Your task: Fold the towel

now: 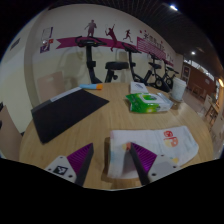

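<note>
A white towel (155,140) with a red mark lies flat on the wooden table (110,118), just ahead of my right finger. Its left edge reaches into the gap between my fingers. My gripper (110,152) is open and hovers low over the table at the towel's near left corner. The purple pads (82,160) show on both fingers and nothing is gripped. The towel's near edge is hidden behind my right finger.
A black mat (63,112) lies at the left with an orange-and-blue pen (93,87) at its far end. A green packet (146,101) and a white cup (178,90) stand beyond the towel. Exercise bikes (120,68) stand past the table.
</note>
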A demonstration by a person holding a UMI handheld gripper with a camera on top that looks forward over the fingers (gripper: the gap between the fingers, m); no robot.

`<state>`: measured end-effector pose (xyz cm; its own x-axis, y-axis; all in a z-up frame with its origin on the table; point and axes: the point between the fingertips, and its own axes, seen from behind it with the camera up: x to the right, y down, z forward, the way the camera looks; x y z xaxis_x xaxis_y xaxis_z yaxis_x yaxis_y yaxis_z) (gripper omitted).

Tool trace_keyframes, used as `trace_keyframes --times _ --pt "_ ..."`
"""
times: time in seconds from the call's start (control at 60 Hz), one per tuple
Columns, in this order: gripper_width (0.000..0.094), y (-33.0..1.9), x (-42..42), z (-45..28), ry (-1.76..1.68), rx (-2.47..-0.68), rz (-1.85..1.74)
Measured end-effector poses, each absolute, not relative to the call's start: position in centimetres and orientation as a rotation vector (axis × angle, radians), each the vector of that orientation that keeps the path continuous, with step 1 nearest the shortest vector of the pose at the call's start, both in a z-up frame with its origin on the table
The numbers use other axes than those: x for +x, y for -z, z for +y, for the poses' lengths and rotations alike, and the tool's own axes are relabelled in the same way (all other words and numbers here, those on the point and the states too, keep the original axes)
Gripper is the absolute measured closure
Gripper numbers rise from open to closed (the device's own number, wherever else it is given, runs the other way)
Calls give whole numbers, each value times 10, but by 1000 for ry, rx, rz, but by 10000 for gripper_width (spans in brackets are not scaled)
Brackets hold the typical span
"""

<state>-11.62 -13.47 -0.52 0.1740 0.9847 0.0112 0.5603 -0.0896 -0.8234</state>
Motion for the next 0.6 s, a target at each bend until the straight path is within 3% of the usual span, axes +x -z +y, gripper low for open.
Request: trace_keyframes --times 0.117,0.133,0.283,0.433,0.517,0.6 --pt "877 5 -122 -129 -696 -1713 -1486" --pt "908 5 -122 -125 -673 -1714 -1472" --pt "926 -5 -114 -149 -740 -1741 -1542" --pt "926 -61 -106 -149 -910 -1842 -1471" --pt "926 -89 -102 -119 -969 -1886 -1415" --pt "918 -95 -101 -77 -963 -1932 -1387"
